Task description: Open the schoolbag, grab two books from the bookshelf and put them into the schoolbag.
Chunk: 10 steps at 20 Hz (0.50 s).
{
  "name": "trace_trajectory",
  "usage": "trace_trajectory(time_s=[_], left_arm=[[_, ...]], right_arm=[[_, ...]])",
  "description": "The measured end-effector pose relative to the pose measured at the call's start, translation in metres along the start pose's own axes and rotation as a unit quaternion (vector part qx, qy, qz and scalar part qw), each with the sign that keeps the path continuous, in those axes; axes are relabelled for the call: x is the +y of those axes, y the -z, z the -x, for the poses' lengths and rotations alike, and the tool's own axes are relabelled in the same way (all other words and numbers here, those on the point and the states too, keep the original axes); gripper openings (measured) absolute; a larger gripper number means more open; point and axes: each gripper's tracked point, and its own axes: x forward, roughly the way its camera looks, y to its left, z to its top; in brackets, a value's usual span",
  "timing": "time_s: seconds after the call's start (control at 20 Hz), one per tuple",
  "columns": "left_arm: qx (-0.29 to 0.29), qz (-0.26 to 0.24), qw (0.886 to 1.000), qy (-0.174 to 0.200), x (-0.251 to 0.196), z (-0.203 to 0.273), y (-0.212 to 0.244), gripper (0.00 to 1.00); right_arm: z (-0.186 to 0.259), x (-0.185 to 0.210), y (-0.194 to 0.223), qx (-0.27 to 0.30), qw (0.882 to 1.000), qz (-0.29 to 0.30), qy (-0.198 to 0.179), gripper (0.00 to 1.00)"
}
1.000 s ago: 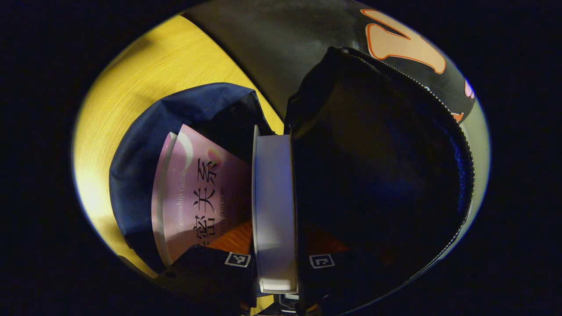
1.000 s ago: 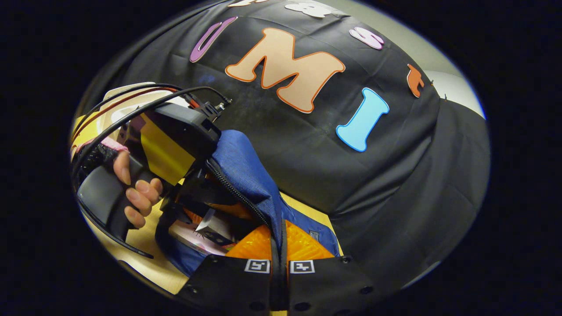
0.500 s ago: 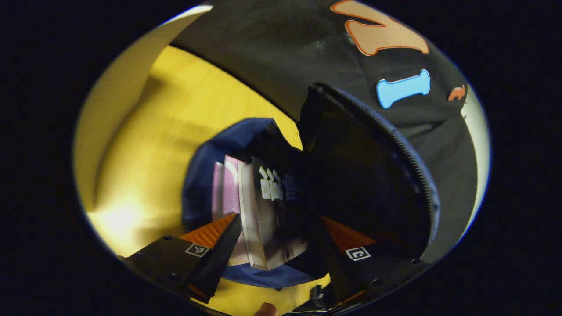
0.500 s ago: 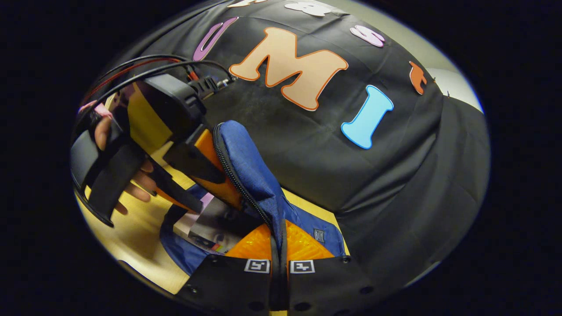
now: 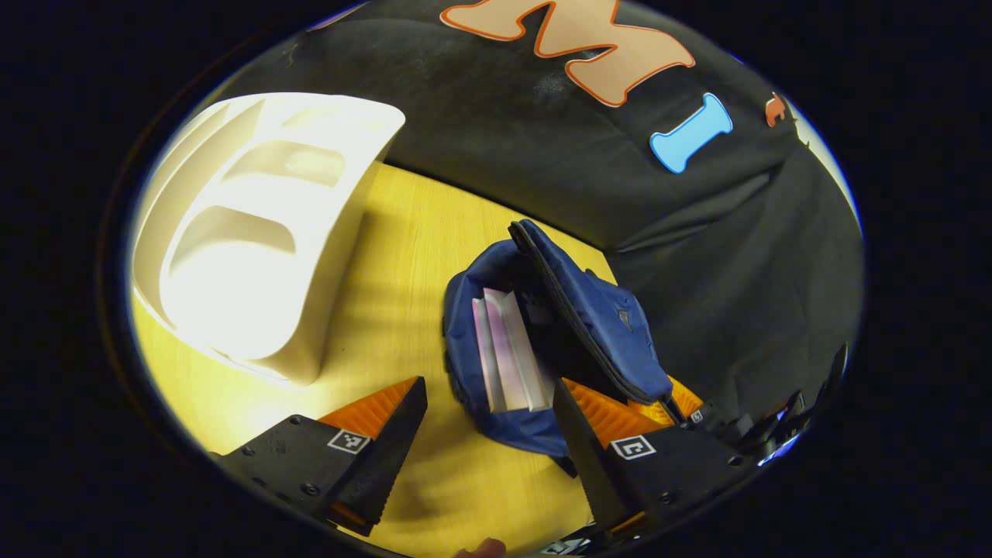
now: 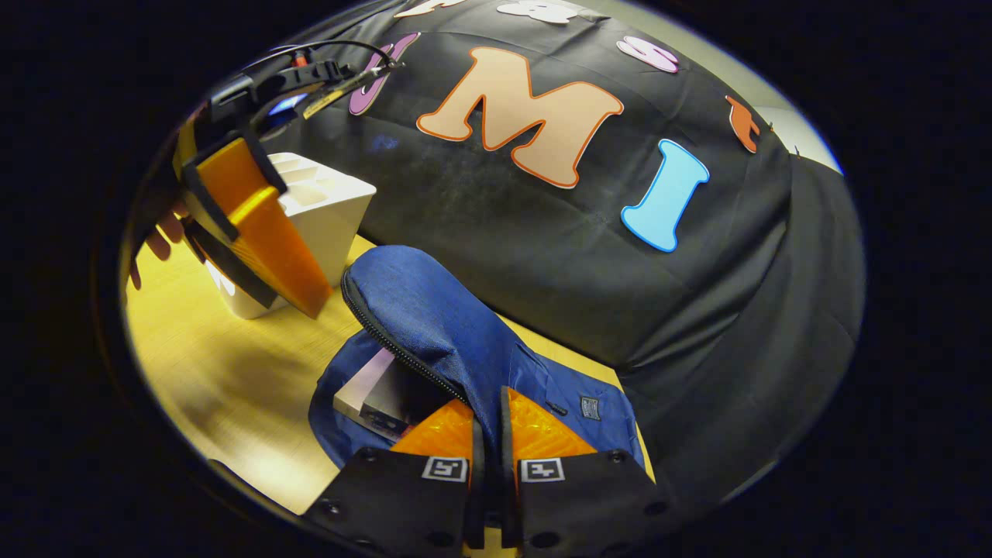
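Now the table [image 5: 403, 256] carries the whole scene, a pale wooden top running from 9 o'clock to the centre of the left gripper view. On it at 10 o'clock stands the white bookshelf [image 5: 256, 232], its slots showing no books that I can make out. Just right of centre, toward 5 o'clock, lies the blue schoolbag [image 5: 604, 325], unzipped, with its flap [image 6: 434, 325] lifted. Two books [image 5: 508, 356] stand on edge inside the mouth, side by side and touching.

By my judgement both books are in, so the step in hand is clearing the tools away and letting the bag settle. To do it well, the free tool should go straight up and out so it does not catch the zip edge or tip the books. The flap is best lowered gently and let go once slack, not dropped, or it may drag the bag across the table.

The right gripper [image 6: 487, 434] sits at 6 o'clock of its own view, its jaws squeezed nearly together on the flap's zipped edge, holding the mouth open. The left gripper [image 5: 488, 434] is spread wide and holds nothing. In its own view one finger hangs over bare table at 7 o'clock, the other near the bag's rim at 5 o'clock. In the right gripper view it hangs at 10 o'clock, well apart from the bag, in front of the bookshelf.
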Motion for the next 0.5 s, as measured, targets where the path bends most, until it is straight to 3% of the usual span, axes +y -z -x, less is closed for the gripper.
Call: trace_trajectory(time_s=[0.05, 0.25, 0.5], left_arm=[[-0.003, -0.006, 1.000, -0.003, 0.000, 0.008, 0.002, 0.96], [-0.023, -0.023, 0.999, -0.033, 0.012, 0.040, 0.013, 0.96], [-0.069, 0.000, 0.996, -0.063, 0.038, 0.070, 0.009, 0.95]], right_arm=[[0.001, 0.005, 0.002, 0.003, 1.000, -0.006, -0.009, 0.10], [0.009, 0.022, 0.018, 0.025, 0.999, -0.024, -0.037, 0.55], [0.029, 0.040, 0.038, 0.048, 0.996, -0.048, -0.063, 0.79]])
